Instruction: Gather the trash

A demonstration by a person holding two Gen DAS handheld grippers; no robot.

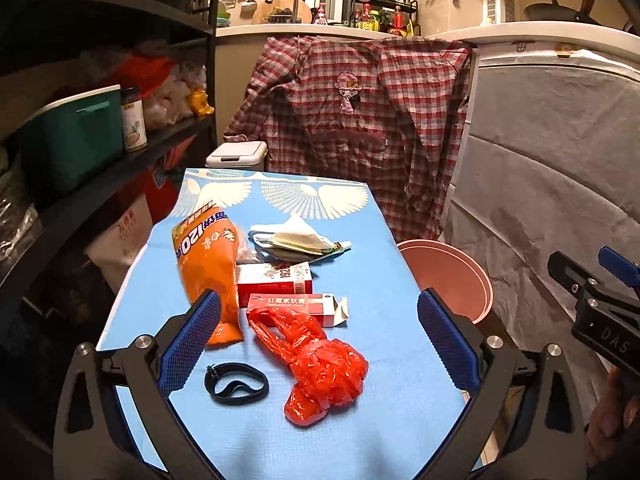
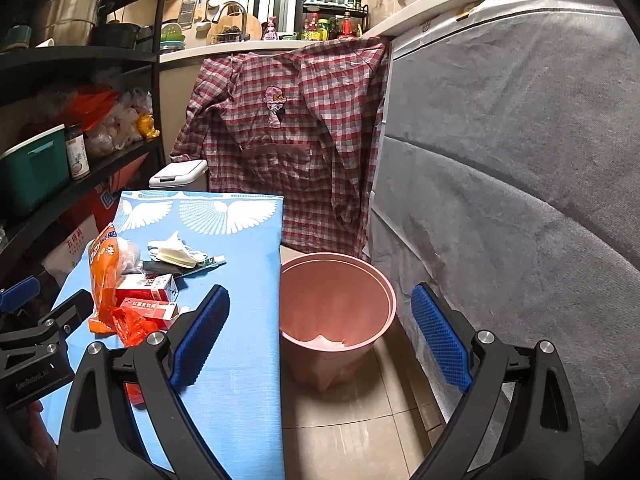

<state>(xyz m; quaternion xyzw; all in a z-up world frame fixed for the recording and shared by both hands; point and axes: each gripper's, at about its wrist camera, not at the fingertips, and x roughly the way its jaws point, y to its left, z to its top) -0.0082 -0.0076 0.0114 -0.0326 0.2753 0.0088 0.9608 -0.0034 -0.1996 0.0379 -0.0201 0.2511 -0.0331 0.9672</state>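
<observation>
- Left tongs (image 1: 320,344) spread wide, empty, hovering over the desk (image 1: 400,420).
- Red plastic bag (image 1: 324,372) lying between the pads: light, soft, slippery; best pinched at the knotted bulk.
- Right tongs (image 2: 320,336) also wide, empty, pink bin (image 2: 336,316) just ahead.

Two red boxes (image 1: 274,279) (image 1: 296,309), one pink bin (image 2: 338,304)

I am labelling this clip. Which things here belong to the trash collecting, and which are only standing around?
Belongs to the job:
orange wrapper
red plastic bag
two red cartons
crumpled tissue pile
black band
pink bucket

Just around:
plaid shirt
white lidded bin
shelf
</observation>
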